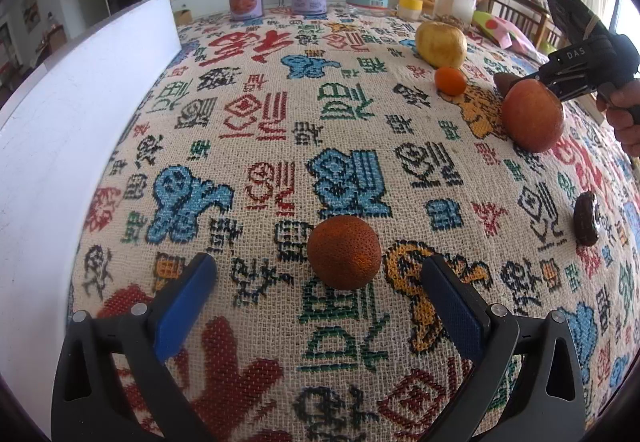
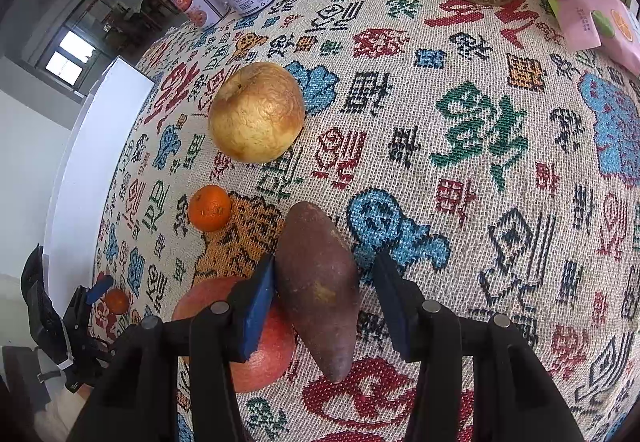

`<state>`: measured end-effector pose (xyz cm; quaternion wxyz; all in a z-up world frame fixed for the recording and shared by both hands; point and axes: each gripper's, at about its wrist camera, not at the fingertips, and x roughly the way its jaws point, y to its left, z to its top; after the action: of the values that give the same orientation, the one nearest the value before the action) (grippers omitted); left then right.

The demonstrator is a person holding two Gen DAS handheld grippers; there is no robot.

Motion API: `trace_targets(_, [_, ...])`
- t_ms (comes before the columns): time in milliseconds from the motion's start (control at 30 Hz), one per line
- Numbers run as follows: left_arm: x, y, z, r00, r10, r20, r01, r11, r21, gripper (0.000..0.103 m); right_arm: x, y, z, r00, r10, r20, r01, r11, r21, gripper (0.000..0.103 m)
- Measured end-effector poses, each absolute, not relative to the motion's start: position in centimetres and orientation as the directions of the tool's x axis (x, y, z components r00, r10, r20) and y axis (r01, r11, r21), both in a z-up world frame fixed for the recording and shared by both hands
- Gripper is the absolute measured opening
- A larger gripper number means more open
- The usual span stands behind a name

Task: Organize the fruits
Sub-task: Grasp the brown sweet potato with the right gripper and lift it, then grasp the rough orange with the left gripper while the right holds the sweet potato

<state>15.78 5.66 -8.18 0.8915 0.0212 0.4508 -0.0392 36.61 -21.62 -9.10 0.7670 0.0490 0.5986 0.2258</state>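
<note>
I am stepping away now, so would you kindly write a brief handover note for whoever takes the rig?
Left tongs: open, empty, dark orange lying between the tips.
Right tongs: sweet potato between the fingers; one pad touches it, the other stands clear, so no grip yet.
Beside it: red apple, small mandarin, yellow apple.
Done: no grouping visible. Left: gather all the fruit.
</note>
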Motion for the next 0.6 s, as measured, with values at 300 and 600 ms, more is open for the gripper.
trace_targets(300, [15.8, 5.7, -8.2, 0.590, -0.051, -0.806, 0.089, 0.996, 0.002, 0.103, 34.1, -26.5, -7.5, 0.290, 0.376, -0.880, -0.152, 0.926, 0.345, 0.041])
trace_targets(600, [15.7, 6.0, -8.0, 0.592, -0.085, -0.802, 0.099, 0.995, -0.032, 0.102, 21.4, -28.1, -7.0, 0.341, 0.139, -0.930, -0.316, 0.948, 0.026, 0.042])
